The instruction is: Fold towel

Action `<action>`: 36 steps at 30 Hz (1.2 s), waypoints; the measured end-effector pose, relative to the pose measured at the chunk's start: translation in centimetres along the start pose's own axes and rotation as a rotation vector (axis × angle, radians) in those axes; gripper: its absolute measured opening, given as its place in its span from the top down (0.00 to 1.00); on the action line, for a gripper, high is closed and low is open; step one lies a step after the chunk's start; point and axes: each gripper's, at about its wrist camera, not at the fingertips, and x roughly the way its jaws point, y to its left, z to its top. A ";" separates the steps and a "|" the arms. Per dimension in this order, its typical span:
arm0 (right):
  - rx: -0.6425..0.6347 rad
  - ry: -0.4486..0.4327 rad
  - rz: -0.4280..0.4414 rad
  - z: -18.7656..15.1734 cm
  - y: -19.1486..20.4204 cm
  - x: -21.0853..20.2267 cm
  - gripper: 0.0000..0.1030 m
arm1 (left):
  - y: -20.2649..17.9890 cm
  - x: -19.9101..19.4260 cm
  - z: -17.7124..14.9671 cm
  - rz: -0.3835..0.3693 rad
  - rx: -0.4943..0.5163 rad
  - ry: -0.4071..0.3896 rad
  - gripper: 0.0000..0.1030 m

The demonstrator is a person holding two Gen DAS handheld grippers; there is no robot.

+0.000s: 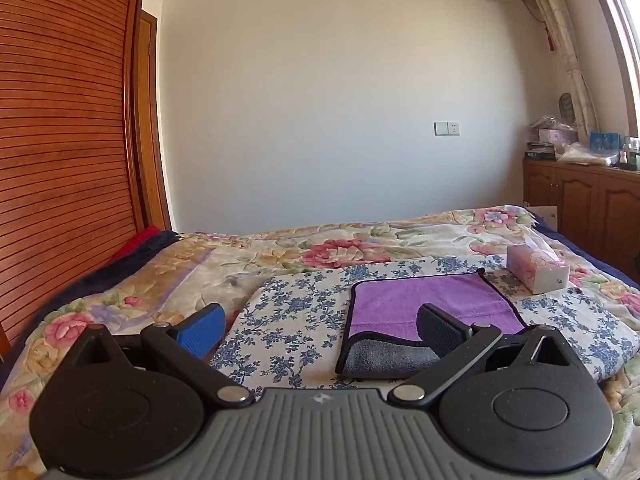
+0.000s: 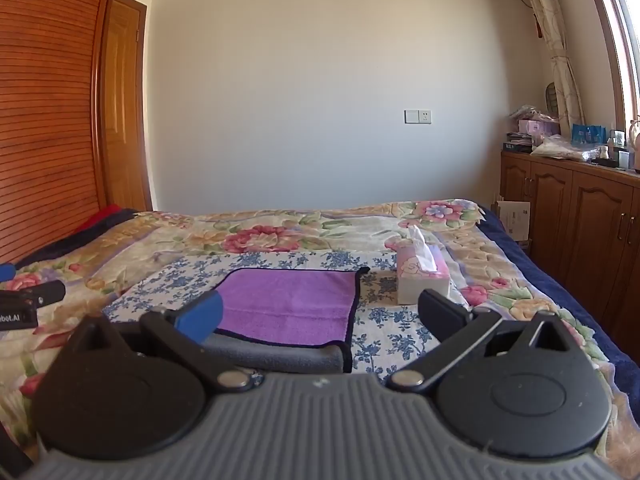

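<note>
Purple microfibre towel with dark piping and grey underside (image 1: 432,304) lies lower centre-right of the left wrist view, on a blue-and-white floral cloth (image 1: 296,312) spread over the flowered quilt of the bed (image 1: 168,280). The cloth likely serves as a flat working surface. Near edge of the towel is turned over, grey side up: one fold looks made or half-made.

Left gripper (image 1: 322,326) jaws spread wide, holding nothing, above the cloth just left of the towel's near corner. Right gripper (image 2: 320,312) also spread, empty, towel's near edge between its fingers in the picture; contact cannot be judged.

Pink tissue box (image 2: 422,280) stands just beside the towel's far right corner; could snag a sideways fold.
</note>
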 end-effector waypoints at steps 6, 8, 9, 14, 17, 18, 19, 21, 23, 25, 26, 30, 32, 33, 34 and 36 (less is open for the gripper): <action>0.000 0.004 0.001 0.0 0.1 0.0 0.00 | 0.0 0.0 0.0 0.001 0.003 0.004 0.00; 0.001 0.003 0.001 0.1 0.2 0.0 0.00 | -0.1 0.0 0.0 0.002 0.007 0.003 0.00; 0.001 0.003 0.001 0.0 0.1 0.0 0.00 | -0.1 0.0 0.0 0.001 0.007 0.002 0.00; 0.001 0.003 0.001 0.0 0.1 0.1 0.00 | -0.1 0.0 0.0 0.001 0.008 0.003 0.00; 0.002 0.002 0.001 0.0 0.0 0.1 0.00 | -0.1 0.0 0.0 0.002 0.008 0.003 0.00; 0.002 0.002 0.001 0.0 0.0 0.1 0.00 | -0.1 0.0 0.0 0.002 0.008 0.003 0.00; 0.002 0.001 0.001 0.0 0.0 0.1 0.00 | -0.1 0.0 0.0 0.002 0.009 0.003 0.00; 0.002 0.001 0.001 0.0 0.0 0.1 0.00 | -0.1 0.0 0.0 0.001 0.010 0.002 0.00; 0.003 0.001 0.001 0.0 0.0 0.0 0.00 | -0.1 0.0 0.0 0.001 0.010 0.002 0.00; 0.003 0.001 0.002 0.0 0.0 0.0 0.00 | -0.1 0.0 0.0 0.002 0.010 0.002 0.00; 0.003 0.001 0.001 0.0 0.0 0.0 0.00 | -0.1 0.0 0.0 0.002 0.010 0.002 0.00; 0.003 0.001 0.002 0.0 0.0 0.0 0.00 | -0.1 0.0 0.0 0.002 0.011 0.002 0.00; 0.004 0.001 0.002 0.0 -0.1 0.0 0.00 | -0.1 0.0 0.0 0.002 0.011 0.002 0.00; 0.004 0.000 0.002 0.0 0.0 0.0 0.00 | -0.1 0.0 0.0 0.003 0.012 0.002 0.00; 0.004 0.000 0.002 0.0 0.0 0.0 0.00 | -0.1 0.0 0.0 0.002 0.012 0.002 0.00; 0.004 0.001 0.002 0.0 0.0 0.0 0.00 | -0.1 0.0 0.0 0.003 0.012 0.002 0.00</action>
